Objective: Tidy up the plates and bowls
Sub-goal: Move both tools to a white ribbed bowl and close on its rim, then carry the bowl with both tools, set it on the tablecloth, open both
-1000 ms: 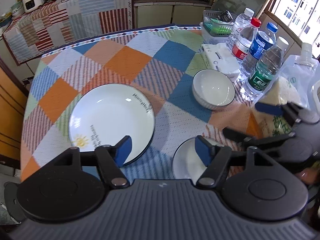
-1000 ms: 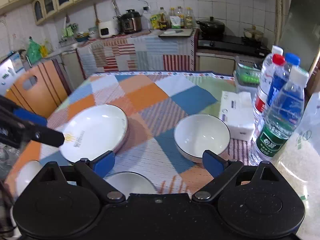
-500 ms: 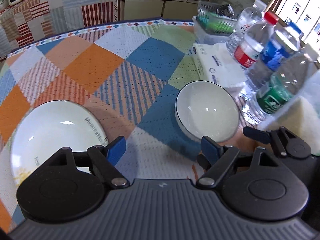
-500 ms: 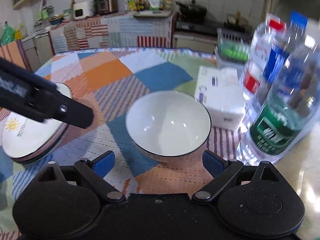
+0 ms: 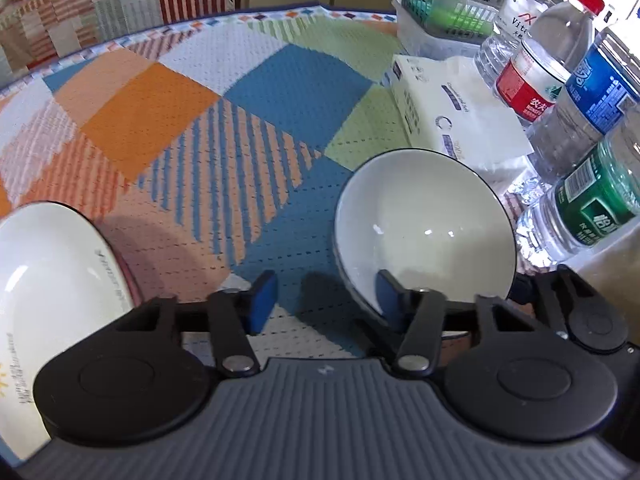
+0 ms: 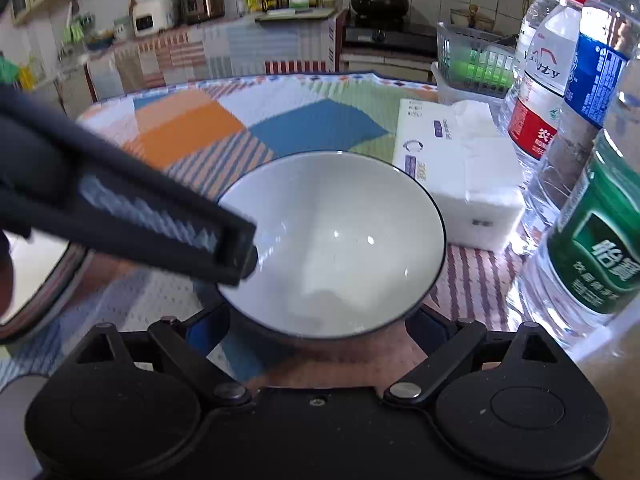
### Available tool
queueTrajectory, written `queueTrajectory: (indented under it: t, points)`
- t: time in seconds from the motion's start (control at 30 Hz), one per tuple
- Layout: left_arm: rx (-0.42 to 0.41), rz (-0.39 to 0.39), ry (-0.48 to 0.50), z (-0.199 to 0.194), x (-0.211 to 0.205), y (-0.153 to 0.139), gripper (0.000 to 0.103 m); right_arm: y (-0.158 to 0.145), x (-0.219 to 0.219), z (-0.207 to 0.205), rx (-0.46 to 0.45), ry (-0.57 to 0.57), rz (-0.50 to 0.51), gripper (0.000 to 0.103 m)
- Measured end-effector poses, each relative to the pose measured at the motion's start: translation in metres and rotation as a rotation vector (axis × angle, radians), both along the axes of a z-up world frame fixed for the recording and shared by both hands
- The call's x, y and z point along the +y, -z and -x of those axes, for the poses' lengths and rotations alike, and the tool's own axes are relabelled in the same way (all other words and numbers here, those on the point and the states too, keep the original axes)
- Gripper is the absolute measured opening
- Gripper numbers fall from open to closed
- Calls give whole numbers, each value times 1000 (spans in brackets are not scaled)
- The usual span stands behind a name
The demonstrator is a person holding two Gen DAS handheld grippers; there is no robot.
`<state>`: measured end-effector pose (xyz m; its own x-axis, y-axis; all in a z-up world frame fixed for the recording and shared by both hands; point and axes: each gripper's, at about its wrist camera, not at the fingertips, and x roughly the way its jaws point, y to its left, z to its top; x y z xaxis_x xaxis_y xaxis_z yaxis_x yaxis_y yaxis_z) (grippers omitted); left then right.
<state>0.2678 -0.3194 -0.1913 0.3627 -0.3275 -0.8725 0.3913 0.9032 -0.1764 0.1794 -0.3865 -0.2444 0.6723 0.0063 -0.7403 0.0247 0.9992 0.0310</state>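
Woven patchwork cloth (image 5: 248, 128) carries a round glossy bowl (image 6: 340, 240).

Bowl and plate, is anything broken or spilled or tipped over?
Nothing looks broken or spilled. The bowl sits upright and empty on the cloth, the plate lies flat to its left, and the bottles all stand up. The only unusual thing is both tools crowding round that one bowl.

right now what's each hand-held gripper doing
Left hand-held gripper: open, holding nothing, right finger over the bowl rim.
Right hand-held gripper: open, straddling the bowl.
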Motion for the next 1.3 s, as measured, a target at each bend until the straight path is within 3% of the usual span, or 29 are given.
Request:
queueTrajectory:
  t: [0.07, 0.2, 0.33, 0.67, 0.97, 1.07, 1.2, 1.3]
  points:
    - [11, 9, -15, -3, -1, 4, 42, 1, -5, -2, -14, 19, -38, 96]
    - [51, 82, -15, -6, 1, 7, 15, 5, -8, -5, -33, -1, -70, 98]
    - [44, 33, -19, -2, 1, 5, 14, 5, 3, -4, -52, -47, -1, 97]
    - [70, -5, -86, 3, 47, -10, 15, -8, 35, -6, -43, -183, -44, 97]
    - [140, -11, -96, 2, 65, 4, 17, -4, 50, -17, 41, -282, -73, 97]
    - [127, -12, -88, 5, 64, 4, 17, -3, 52, -19, 74, -294, -67, 97]
    - [124, -4, -84, 12, 68, -8, 18, -5, 51, -21, 129, -297, -87, 97]
    - [74, 3, -61, 23, 73, -30, 21, -16, 48, -15, 136, -288, -86, 97]
